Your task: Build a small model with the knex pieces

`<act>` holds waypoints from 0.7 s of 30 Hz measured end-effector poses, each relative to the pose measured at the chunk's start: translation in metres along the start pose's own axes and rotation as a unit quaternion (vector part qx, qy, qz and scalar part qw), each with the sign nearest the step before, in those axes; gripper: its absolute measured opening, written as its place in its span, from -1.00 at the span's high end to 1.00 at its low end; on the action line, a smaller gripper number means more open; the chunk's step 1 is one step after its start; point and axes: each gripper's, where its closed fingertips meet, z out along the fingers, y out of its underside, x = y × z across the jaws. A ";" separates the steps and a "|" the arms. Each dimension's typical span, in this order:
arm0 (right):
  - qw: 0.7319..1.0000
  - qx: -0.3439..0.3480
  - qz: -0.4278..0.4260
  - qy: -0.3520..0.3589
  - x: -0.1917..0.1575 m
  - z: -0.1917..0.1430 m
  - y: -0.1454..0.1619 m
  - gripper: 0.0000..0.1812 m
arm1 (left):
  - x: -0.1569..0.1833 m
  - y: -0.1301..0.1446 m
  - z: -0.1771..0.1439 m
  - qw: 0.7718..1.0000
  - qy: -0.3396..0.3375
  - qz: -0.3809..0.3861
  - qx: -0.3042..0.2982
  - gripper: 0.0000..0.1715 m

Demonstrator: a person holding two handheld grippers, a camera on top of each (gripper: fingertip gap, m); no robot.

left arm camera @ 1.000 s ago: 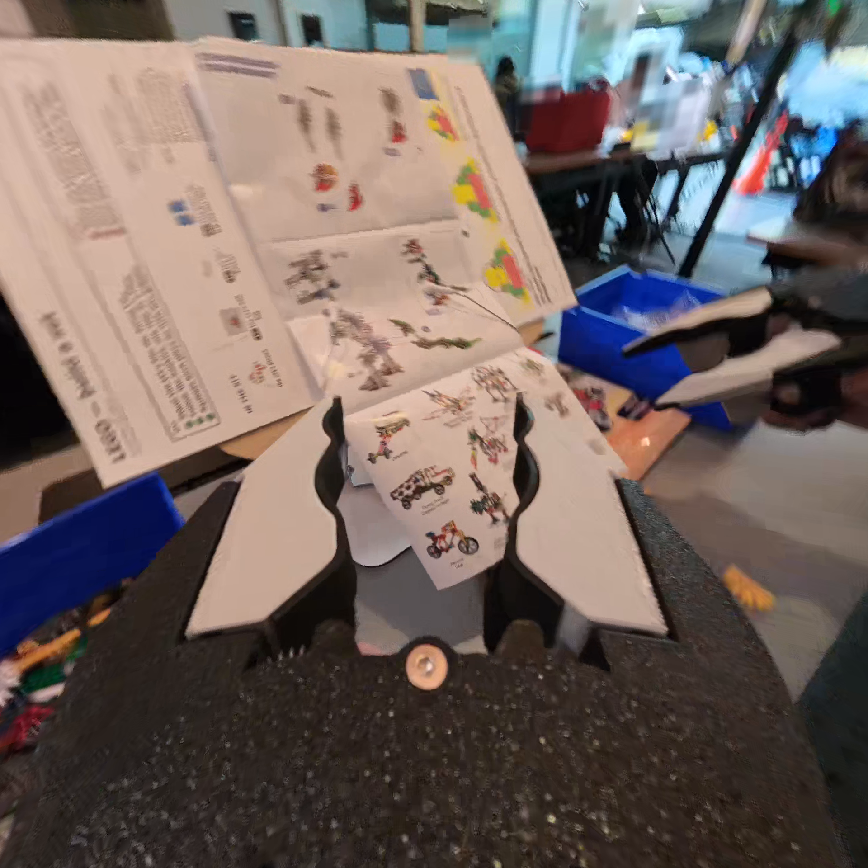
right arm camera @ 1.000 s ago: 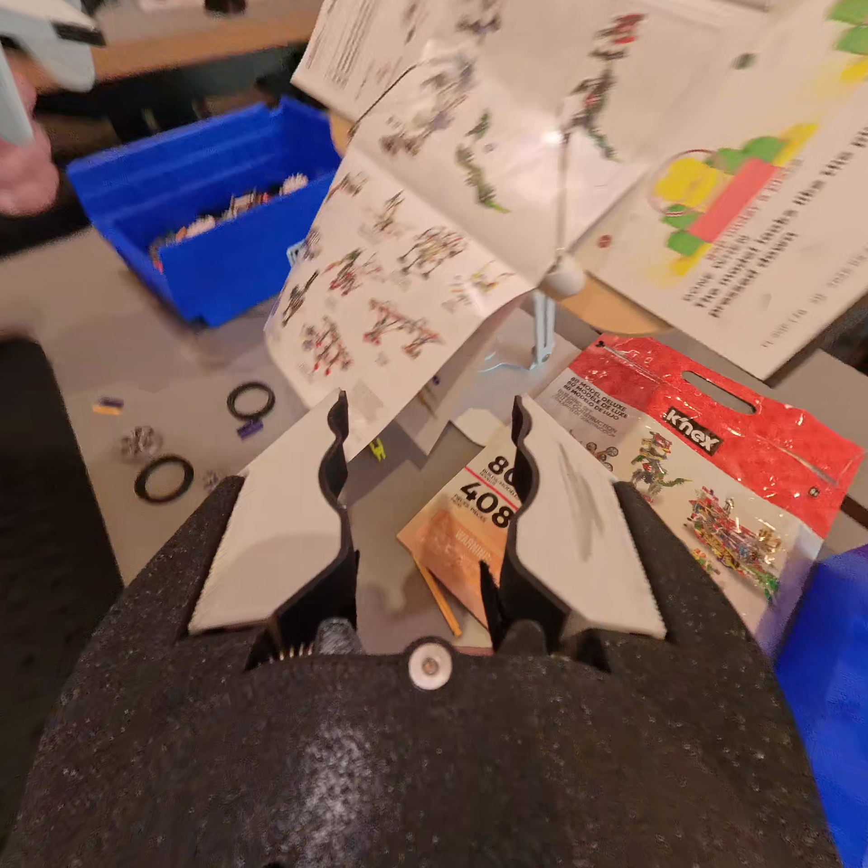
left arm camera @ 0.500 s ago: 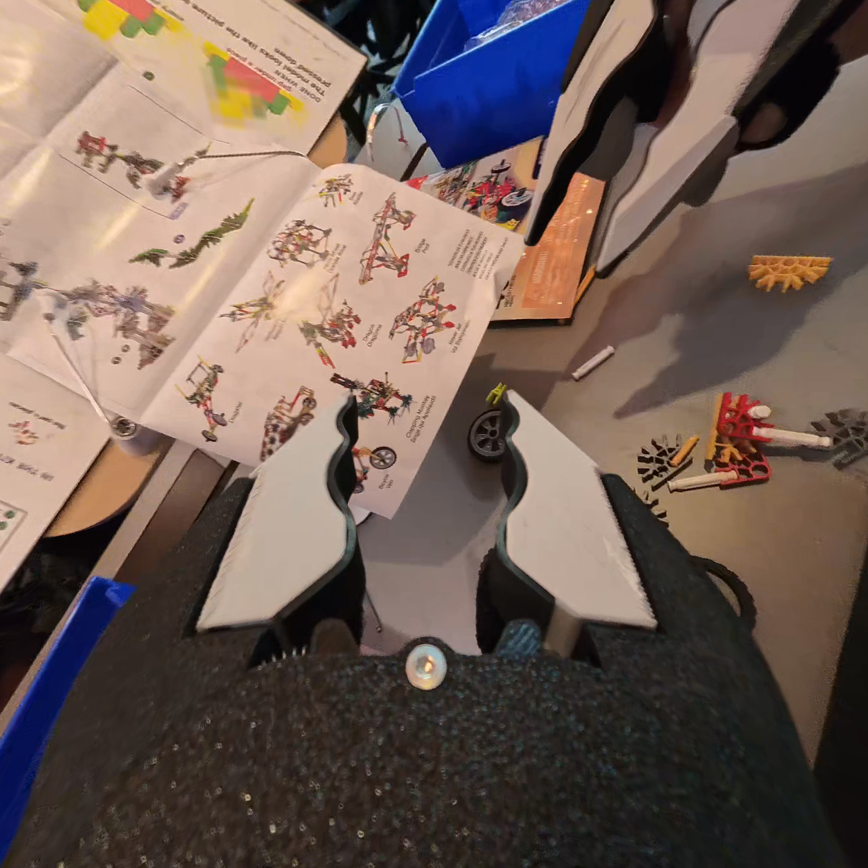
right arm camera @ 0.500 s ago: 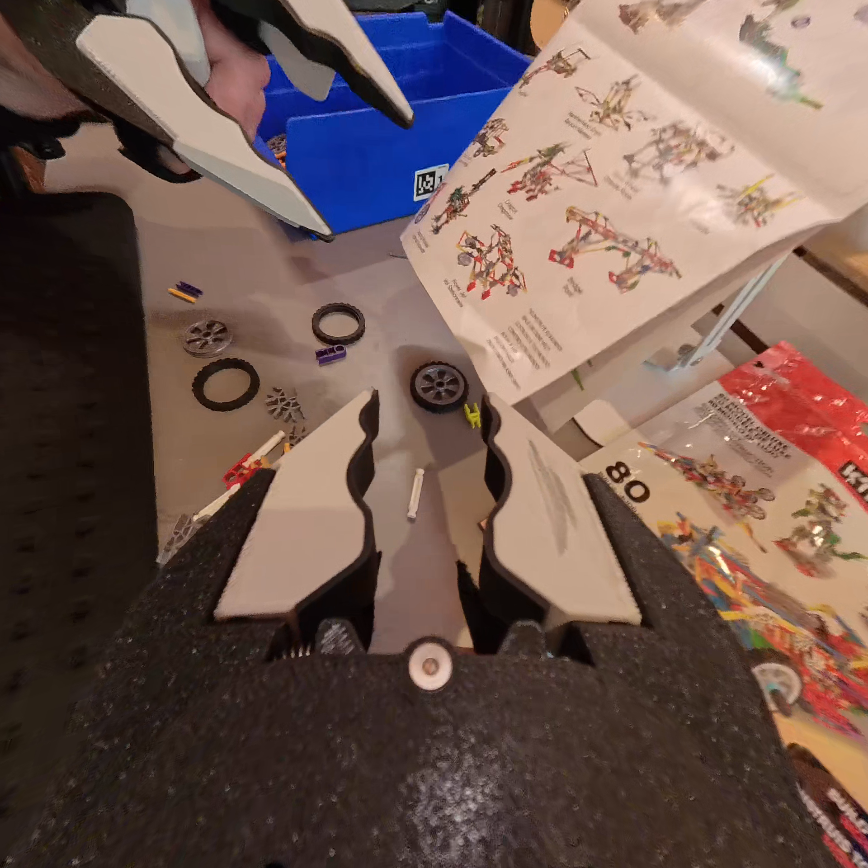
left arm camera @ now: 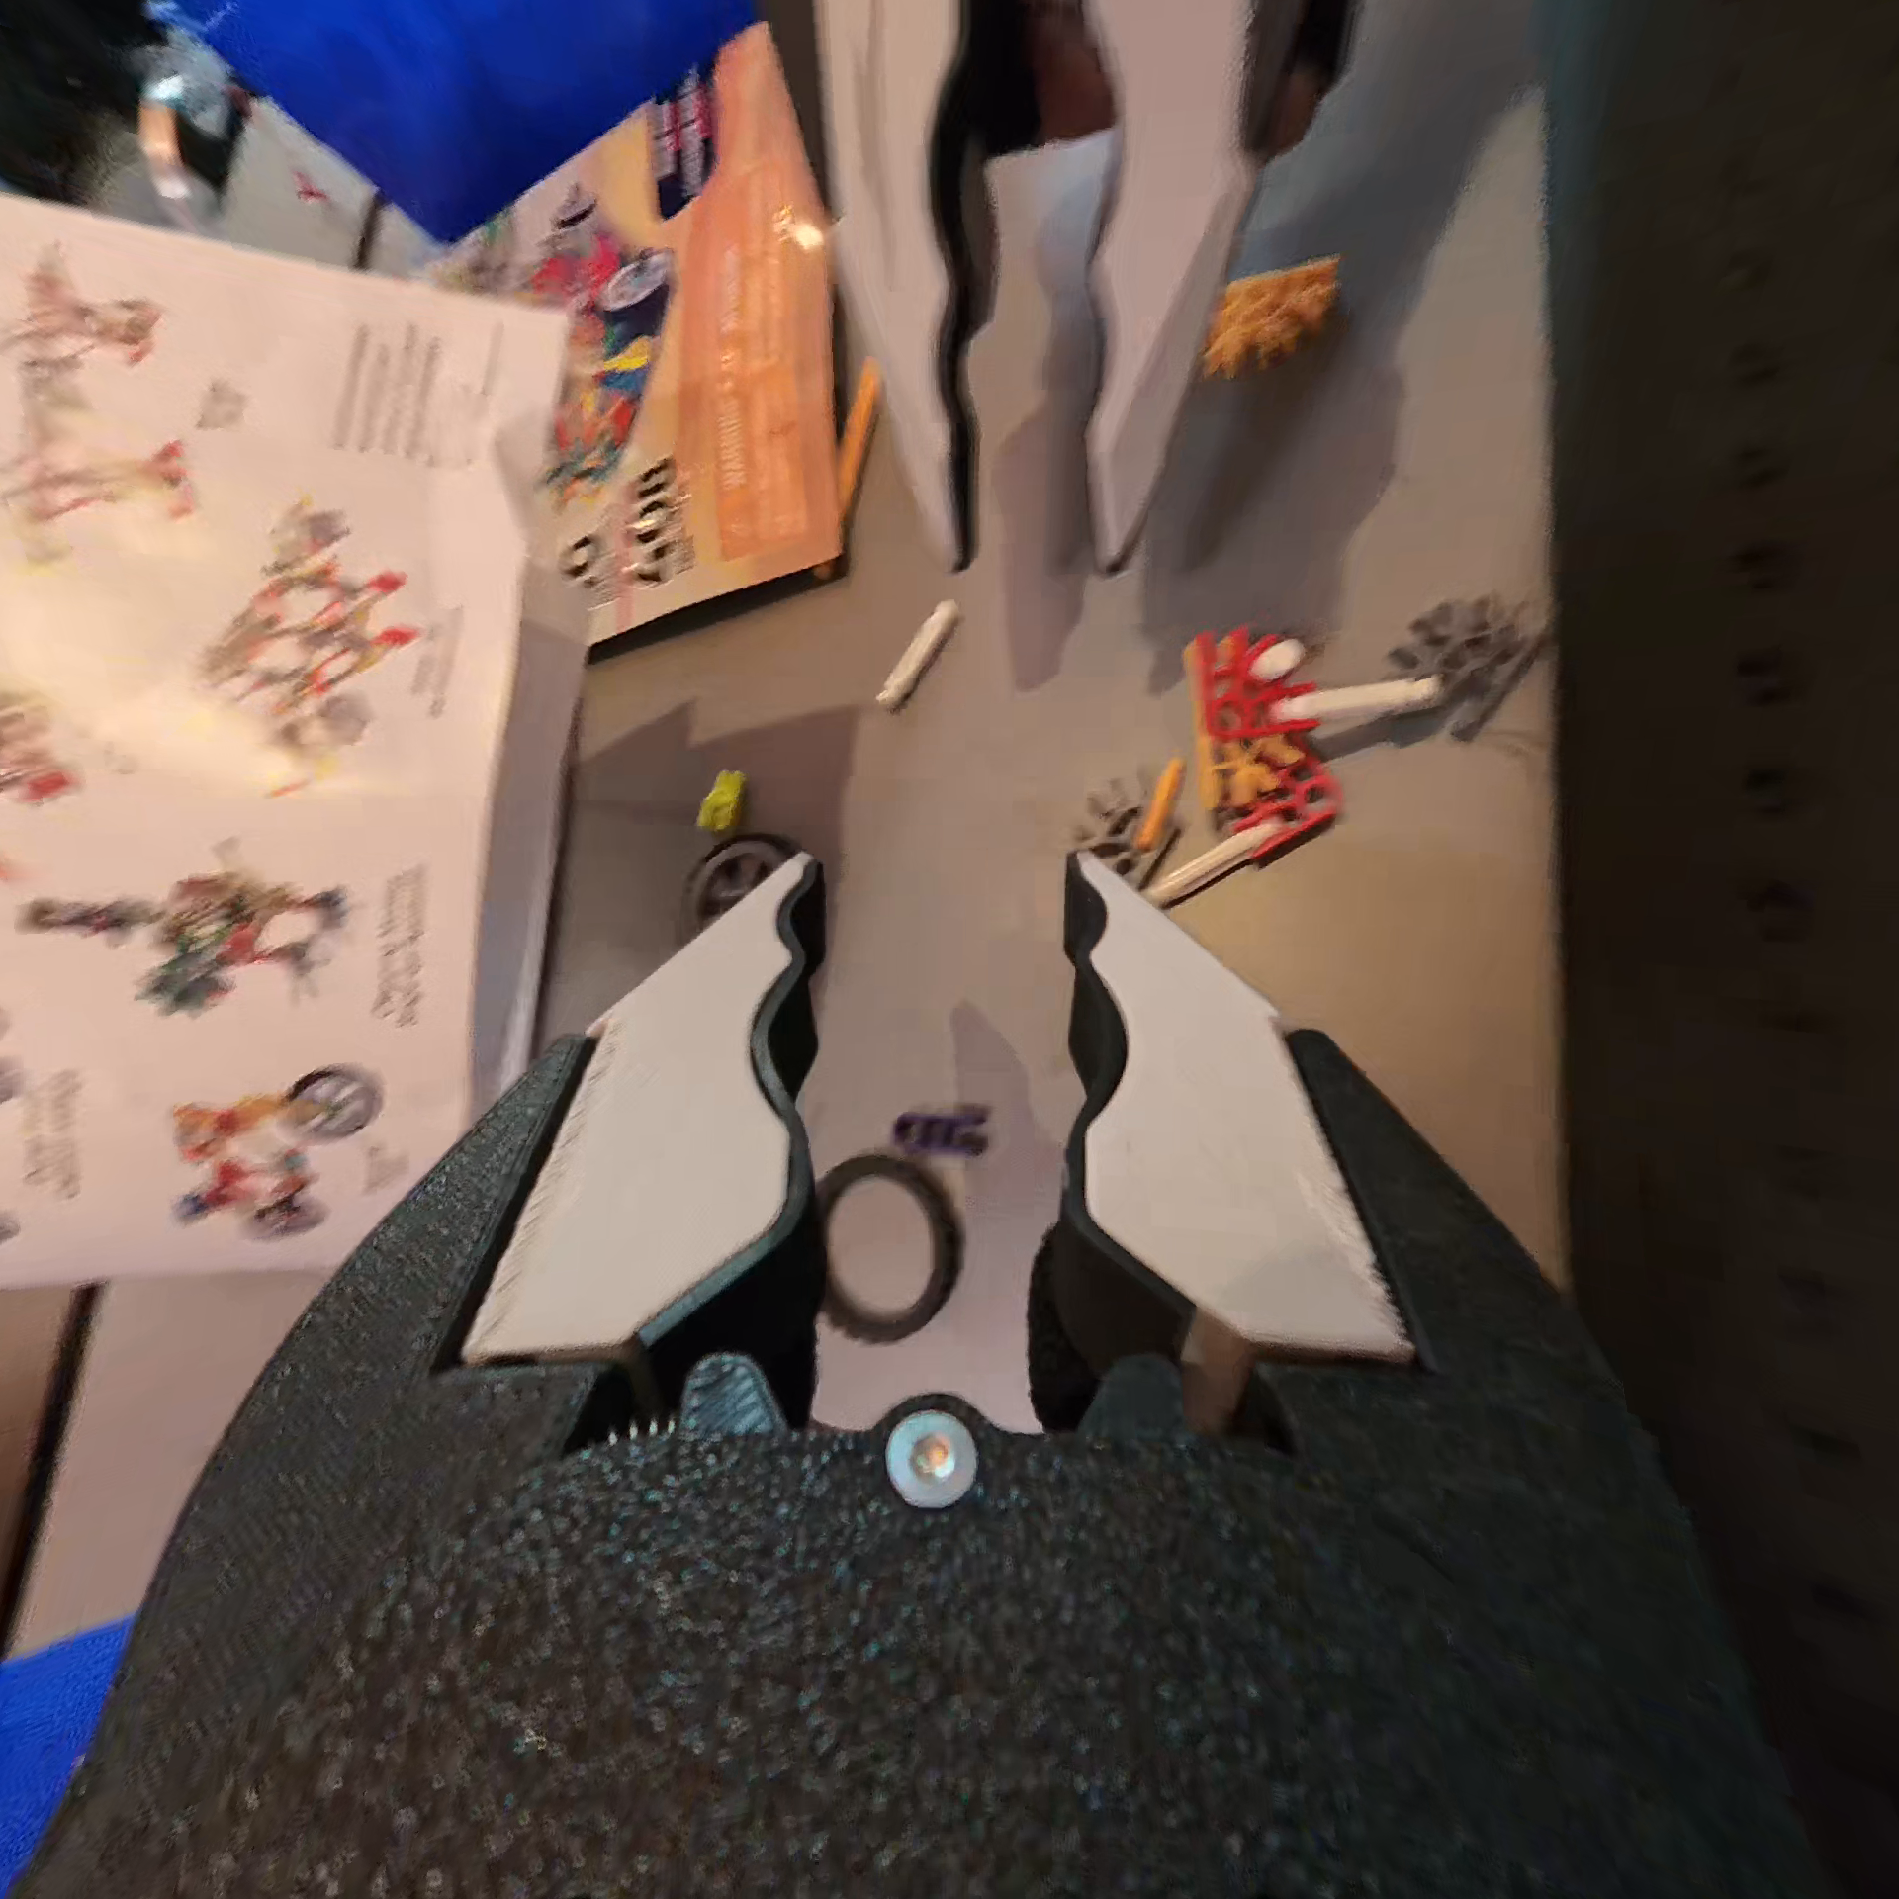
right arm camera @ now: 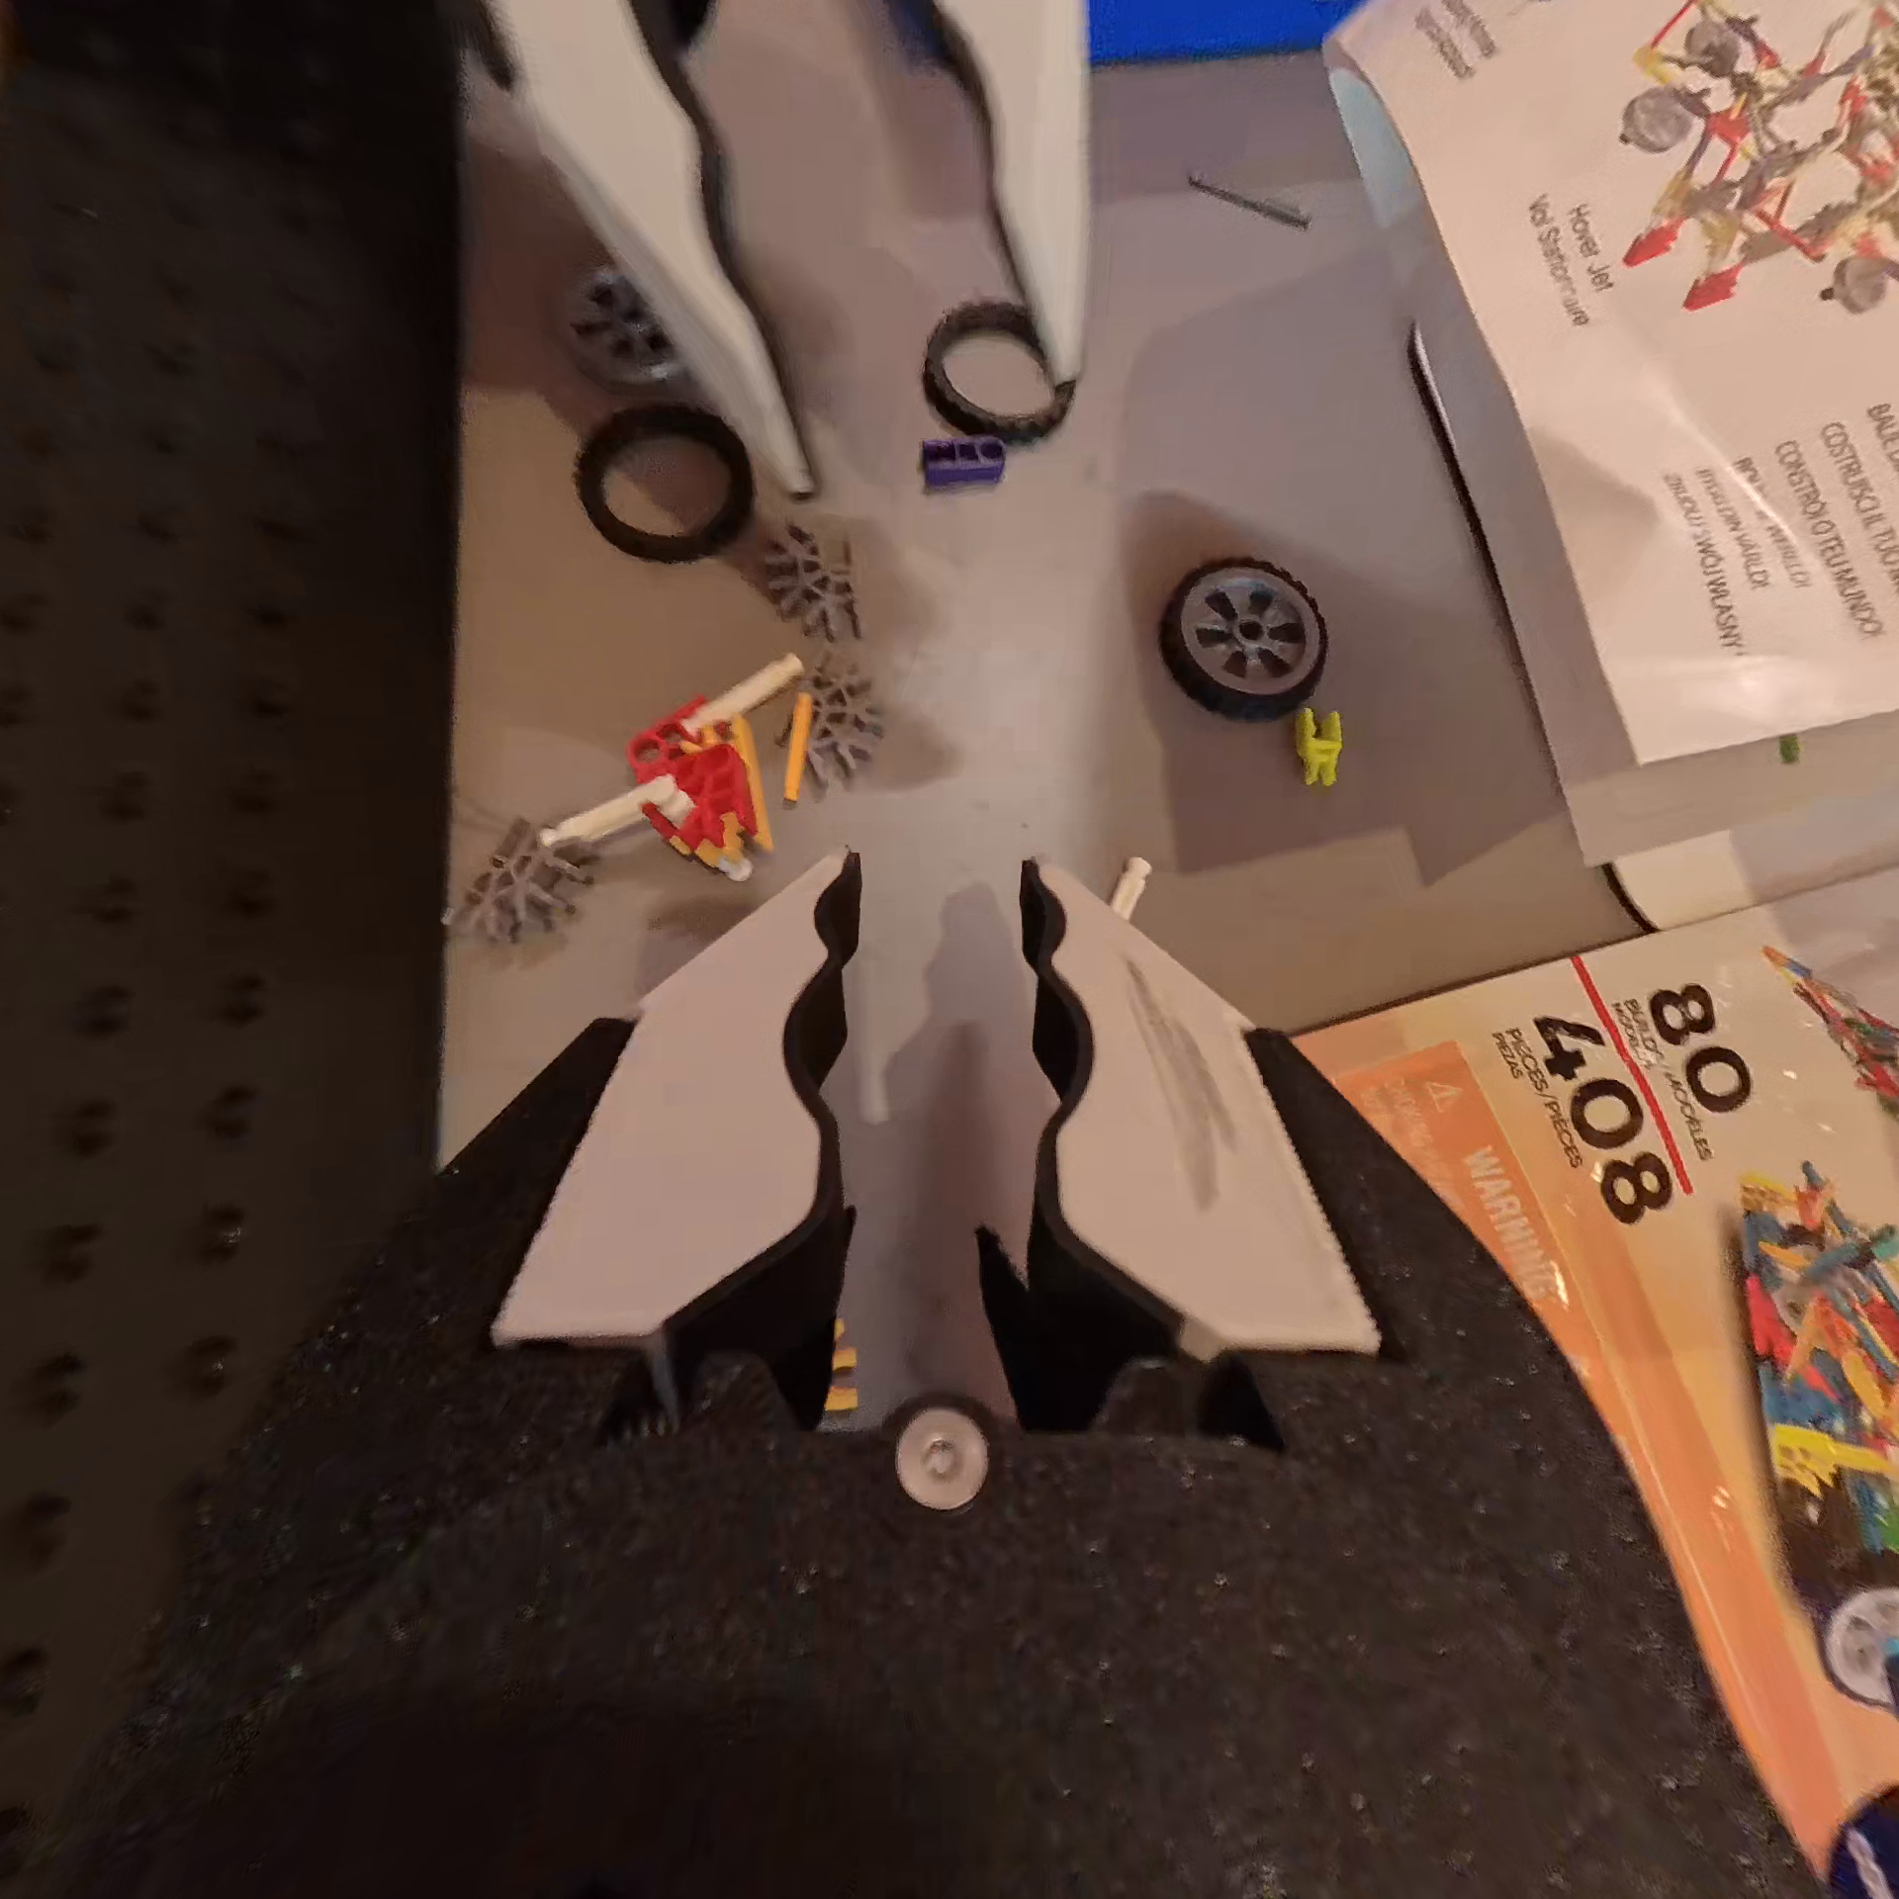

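Note:
My left gripper [left arm camera: 940,884] is open and empty, low over a grey table. A black tyre ring [left arm camera: 889,1249] and a small purple connector [left arm camera: 940,1130] lie between its fingers. A tyred wheel [left arm camera: 735,879] is half hidden by its left fingertip. My right gripper [right arm camera: 937,868] is open and empty, with a white rod [right arm camera: 1130,884] by its right fingertip. A red and yellow assembly [right arm camera: 699,771] with white rods lies ahead on the left. The wheel [right arm camera: 1243,637] and a yellow-green clip [right arm camera: 1318,748] lie ahead on the right. The two grippers face each other.
A printed instruction sheet [left arm camera: 257,719] and an orange parts bag [right arm camera: 1644,1233] cover one side. A black mat [right arm camera: 206,617] borders the other side. A blue bin [left arm camera: 462,92] stands behind. Grey snowflake connectors [right arm camera: 812,581], a second tyre ring [right arm camera: 663,493] and a grey hub [right arm camera: 617,324] lie scattered. My left tips are about 10 centimeters from the white rod [right arm camera: 1130,884], my right tips only 5 centimeters. Seen from the left wrist view [left arm camera: 898,685] as well. The wheel [right arm camera: 1243,637] is about 9 centimeters from my left fingertips.
Both grippers have tilted down from the instruction sheet and dropped close to the table and the loose parts. The left jaws have widened a little; the right jaws have narrowed a little.

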 end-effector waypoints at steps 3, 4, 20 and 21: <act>1.000 -0.018 -0.008 -0.006 -0.002 0.003 0.007 0.67 | 0.027 -0.012 0.009 0.998 0.055 0.008 0.010 0.45; 0.999 -0.013 -0.016 -0.029 -0.012 0.003 0.006 0.66 | 0.033 -0.010 0.014 0.998 0.058 0.023 -0.002 0.45; 0.995 -0.023 -0.074 -0.063 -0.042 0.025 0.001 0.76 | 0.039 -0.004 0.030 0.996 0.090 -0.001 0.023 0.38; 0.996 -0.009 -0.059 -0.064 -0.039 0.022 -0.001 0.76 | 0.038 -0.008 0.027 0.995 0.091 -0.009 0.036 0.39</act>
